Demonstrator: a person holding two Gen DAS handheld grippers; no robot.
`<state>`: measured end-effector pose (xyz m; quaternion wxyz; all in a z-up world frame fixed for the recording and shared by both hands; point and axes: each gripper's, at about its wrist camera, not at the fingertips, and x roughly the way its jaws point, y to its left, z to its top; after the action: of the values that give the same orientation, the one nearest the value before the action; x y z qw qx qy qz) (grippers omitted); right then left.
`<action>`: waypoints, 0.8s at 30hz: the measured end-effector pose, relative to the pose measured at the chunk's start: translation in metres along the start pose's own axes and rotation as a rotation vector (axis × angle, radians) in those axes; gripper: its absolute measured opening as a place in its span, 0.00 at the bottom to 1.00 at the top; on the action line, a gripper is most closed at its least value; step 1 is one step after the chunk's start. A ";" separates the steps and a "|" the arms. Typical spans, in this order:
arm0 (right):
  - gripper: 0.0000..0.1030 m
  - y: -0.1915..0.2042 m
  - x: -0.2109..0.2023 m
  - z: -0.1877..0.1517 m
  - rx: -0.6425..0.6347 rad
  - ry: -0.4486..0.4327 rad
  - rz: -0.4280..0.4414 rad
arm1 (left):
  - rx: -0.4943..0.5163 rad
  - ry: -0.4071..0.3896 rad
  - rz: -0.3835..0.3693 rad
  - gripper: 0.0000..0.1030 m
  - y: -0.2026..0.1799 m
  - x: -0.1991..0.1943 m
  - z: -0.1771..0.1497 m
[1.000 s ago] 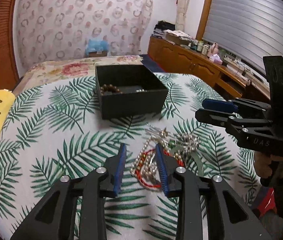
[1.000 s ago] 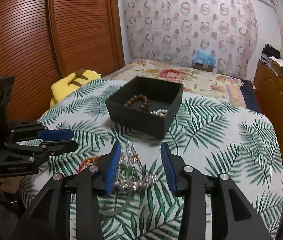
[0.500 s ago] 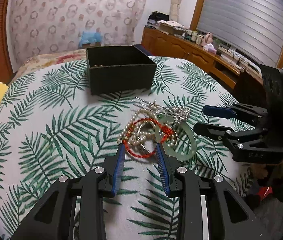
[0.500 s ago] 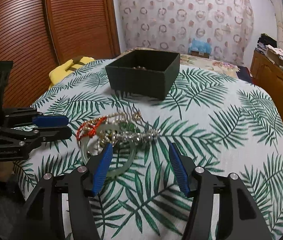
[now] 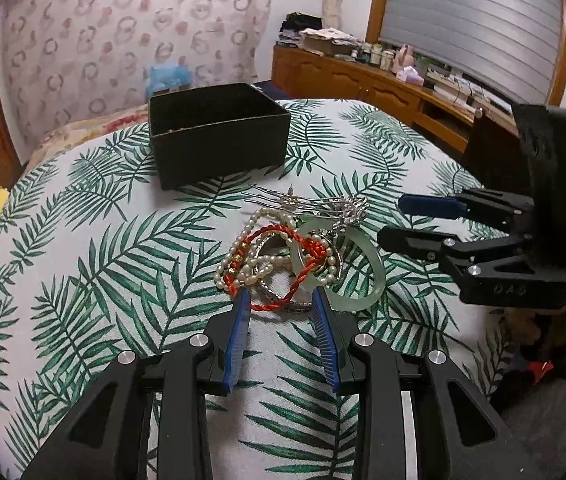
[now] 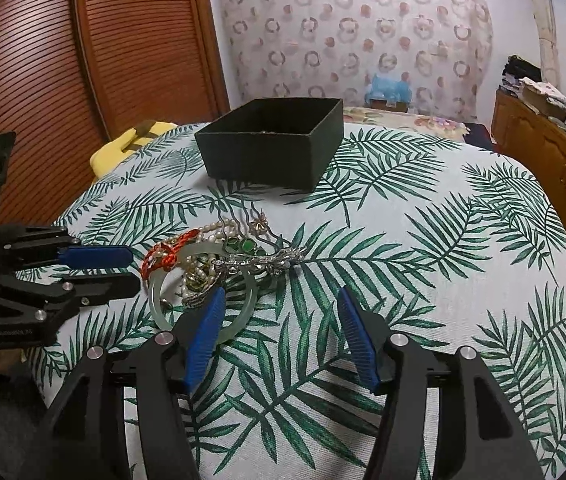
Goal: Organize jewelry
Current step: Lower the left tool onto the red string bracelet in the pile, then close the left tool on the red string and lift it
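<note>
A tangled jewelry pile [image 5: 283,252] lies mid-table on the palm-leaf cloth: a red cord bracelet [image 5: 309,248], a pearl strand [image 5: 243,248], a pale jade bangle [image 5: 367,276] and a silver hairpin [image 5: 323,204]. My left gripper [image 5: 281,300] is open, its tips at the pile's near edge around the red cord without pressing it. My right gripper [image 6: 281,294] is open wide and empty, with the pile [image 6: 219,260] and bangle [image 6: 159,312] at its left finger. An open black box [image 5: 219,136] [image 6: 271,148] stands behind the pile. Each gripper shows in the other's view [image 5: 391,220] [image 6: 133,270].
A yellow plush [image 6: 131,144] lies off the table's far left edge. A flowered bed [image 6: 403,118] sits beyond the box. Wooden cabinets [image 5: 363,84] run along the right wall, and slatted wooden doors [image 6: 83,60] stand on the left.
Both grippers have sunk toward the table and drawn back, so the pile now lies ahead of the tips instead of under them. The right jaws have spread wider.
</note>
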<state>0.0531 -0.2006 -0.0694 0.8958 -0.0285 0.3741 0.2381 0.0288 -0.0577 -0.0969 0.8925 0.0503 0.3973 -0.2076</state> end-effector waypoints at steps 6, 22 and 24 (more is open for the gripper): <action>0.59 -0.001 0.000 0.000 0.006 -0.002 0.004 | 0.048 0.011 0.025 0.22 -0.005 0.005 0.003; 0.59 0.003 0.002 0.001 -0.016 0.013 0.000 | -0.007 -0.089 0.013 0.01 0.003 -0.017 0.010; 0.59 0.004 0.003 0.003 -0.020 0.022 0.015 | -0.017 -0.104 0.015 0.01 0.005 -0.022 0.011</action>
<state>0.0555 -0.1950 -0.0686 0.8896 -0.0372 0.3816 0.2480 0.0252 -0.0483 -0.0741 0.9139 0.0348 0.3515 -0.2000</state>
